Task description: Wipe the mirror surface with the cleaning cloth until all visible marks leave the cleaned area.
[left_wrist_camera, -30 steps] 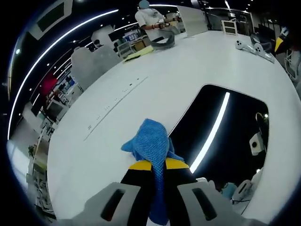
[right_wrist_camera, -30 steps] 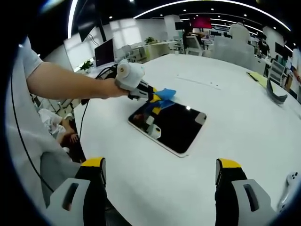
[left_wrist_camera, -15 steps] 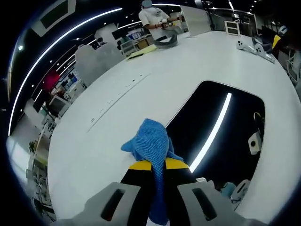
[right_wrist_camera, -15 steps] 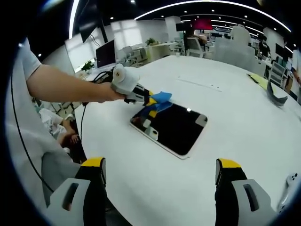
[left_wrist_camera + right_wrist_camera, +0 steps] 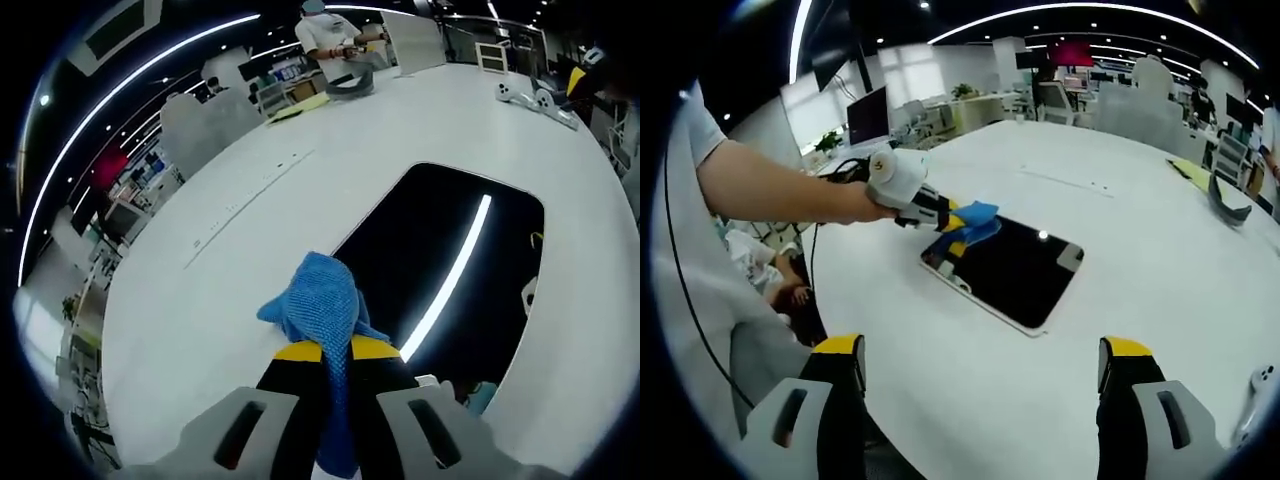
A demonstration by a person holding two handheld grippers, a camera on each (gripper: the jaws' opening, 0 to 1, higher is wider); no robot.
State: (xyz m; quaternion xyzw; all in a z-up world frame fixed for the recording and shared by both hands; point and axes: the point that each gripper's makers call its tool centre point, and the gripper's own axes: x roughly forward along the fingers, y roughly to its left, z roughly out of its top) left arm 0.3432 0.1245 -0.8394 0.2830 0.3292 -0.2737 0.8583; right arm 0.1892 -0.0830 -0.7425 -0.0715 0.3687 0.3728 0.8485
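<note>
A dark rectangular mirror (image 5: 455,270) (image 5: 1012,270) with rounded corners lies flat on the white table (image 5: 250,220) (image 5: 1140,320). It reflects a bright ceiling light strip. My left gripper (image 5: 335,350) (image 5: 952,222) is shut on a blue knitted cleaning cloth (image 5: 320,305) (image 5: 972,220). The cloth hangs at the mirror's near-left edge. My right gripper (image 5: 980,375) stands open above the table, well short of the mirror, with nothing between its yellow-tipped fingers (image 5: 840,365).
A person stands at the table's far end (image 5: 325,35) near a grey curved object (image 5: 345,90) (image 5: 1230,200). White devices (image 5: 530,98) lie at the far right. A person's bare arm (image 5: 780,185) holds the left gripper. Office desks and chairs surround the table.
The left gripper with the cloth has slid toward the mirror's near-left corner, and its view has shifted. The right gripper has stayed still and open.
</note>
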